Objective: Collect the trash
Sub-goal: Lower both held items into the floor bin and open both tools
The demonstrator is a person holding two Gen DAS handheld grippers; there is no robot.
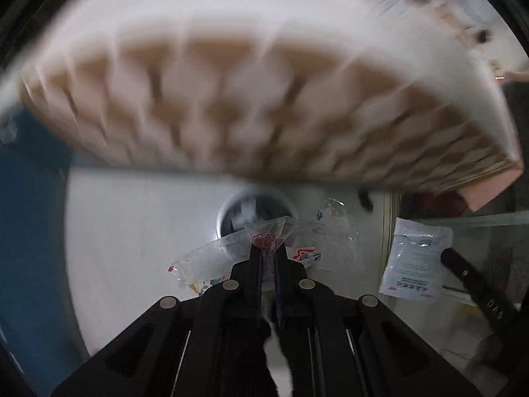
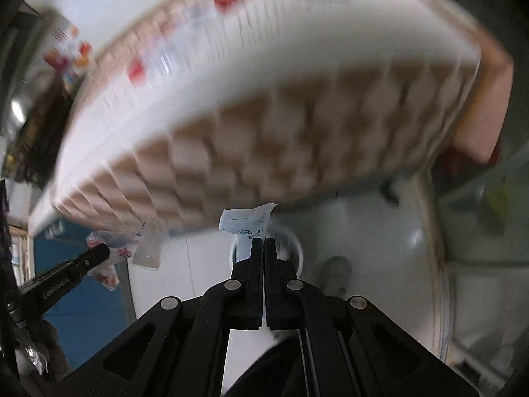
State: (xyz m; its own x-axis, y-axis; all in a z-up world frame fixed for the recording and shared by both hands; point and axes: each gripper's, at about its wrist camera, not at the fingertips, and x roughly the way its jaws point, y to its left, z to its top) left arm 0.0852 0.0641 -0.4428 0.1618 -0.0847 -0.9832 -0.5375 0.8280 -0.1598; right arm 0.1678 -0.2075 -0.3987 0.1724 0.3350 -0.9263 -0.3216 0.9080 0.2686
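Left claw (image 1: pixel 267 254) pinches clear wrapper (image 1: pixel 264 240) at tips.

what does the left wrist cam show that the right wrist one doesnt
Left wrist only: the red heart print on the clear wrapper pinched in the left gripper, and a dark round bin opening beyond it.

Right wrist only: the right gripper head-on, its fingers shut on the white packet.

Both: each gripper holding its trash, the blurred checkered table edge overhead, pale floor below.

Dim, heavy motion blur above, fisheye-dark corners, perhaps overhead glare.
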